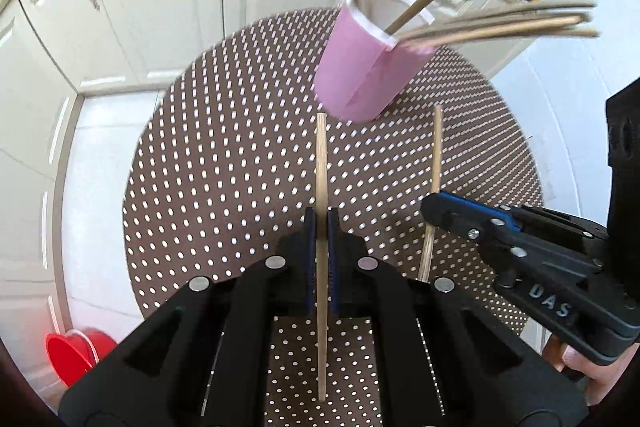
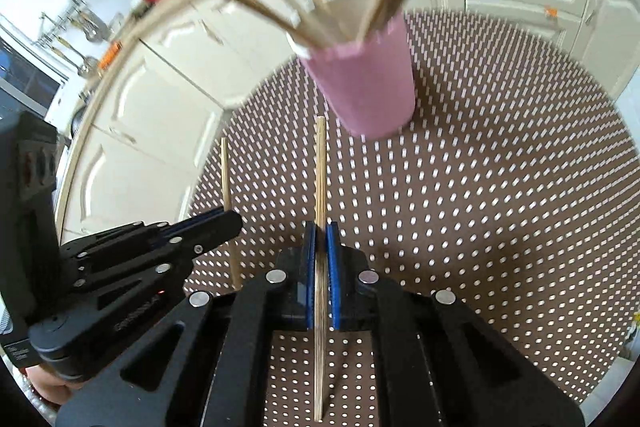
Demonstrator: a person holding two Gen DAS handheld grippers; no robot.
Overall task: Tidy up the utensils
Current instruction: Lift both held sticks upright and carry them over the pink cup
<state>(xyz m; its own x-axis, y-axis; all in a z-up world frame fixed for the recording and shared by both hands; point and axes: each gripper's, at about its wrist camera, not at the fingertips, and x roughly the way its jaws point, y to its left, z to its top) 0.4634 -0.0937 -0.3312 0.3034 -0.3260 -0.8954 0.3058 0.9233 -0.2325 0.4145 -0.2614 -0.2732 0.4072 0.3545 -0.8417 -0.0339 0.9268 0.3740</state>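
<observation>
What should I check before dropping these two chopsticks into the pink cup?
1. Left tongs shut on left chopstick: ok.
2. Right tongs shut on right chopstick: ok.
3. Pink cup standing on the dotted table: ok.
4. Room in the cup among the chopsticks already inside: cannot tell.
5. The two tongs apart from each other: ok.

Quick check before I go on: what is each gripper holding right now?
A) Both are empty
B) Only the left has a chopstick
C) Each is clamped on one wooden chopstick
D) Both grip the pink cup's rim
C: the left gripper is shut on a chopstick, and the right gripper on another chopstick, both short of the pink cup.
</observation>
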